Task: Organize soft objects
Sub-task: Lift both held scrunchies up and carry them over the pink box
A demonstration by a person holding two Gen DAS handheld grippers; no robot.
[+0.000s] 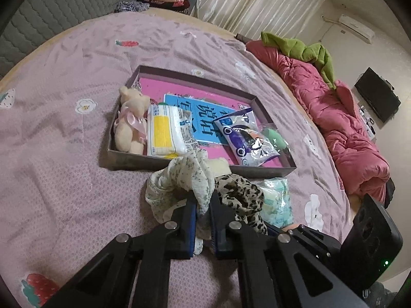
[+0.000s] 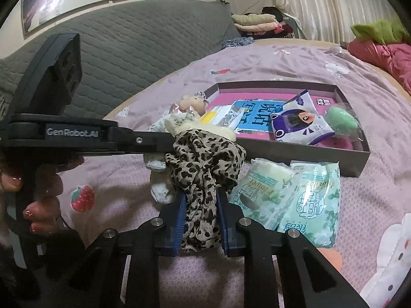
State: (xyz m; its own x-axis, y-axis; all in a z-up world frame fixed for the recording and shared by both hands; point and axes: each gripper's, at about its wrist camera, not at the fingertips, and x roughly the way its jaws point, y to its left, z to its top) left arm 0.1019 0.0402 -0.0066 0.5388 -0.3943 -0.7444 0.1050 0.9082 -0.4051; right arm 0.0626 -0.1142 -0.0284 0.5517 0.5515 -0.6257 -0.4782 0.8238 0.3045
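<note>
Leopard scarf [image 2: 203, 169]: thin, crumpled, spotted cloth at centre of the right view, on the bed just in front of the box; its lower end is hidden between the pads.
Right gripper [image 2: 200, 214]: pinching the leopard scarf between blue ribbed pads.
Floral scarf [image 1: 185, 182]: pale, gauzy, bunched, lower centre of the left view, touching the leopard one; part of it is hidden behind the fingers.
Left gripper [image 1: 203, 205]: pressed together on a fold of the floral scarf.
Box [image 1: 179, 163]: shallow, grey card walls, pink floor, mid-frame.
Inside: plush bear [image 1: 129, 120] at the left end, glossy packets [image 1: 167, 131], print hard to read.
Tissue packs [image 2: 287, 195]: soft mint plastic, right of the scarves, outside the box.
Bedsheet [image 1: 77, 77]: mauve, wrinkled.
Hand [image 2: 38, 195]: left edge, partly cut off.
</note>
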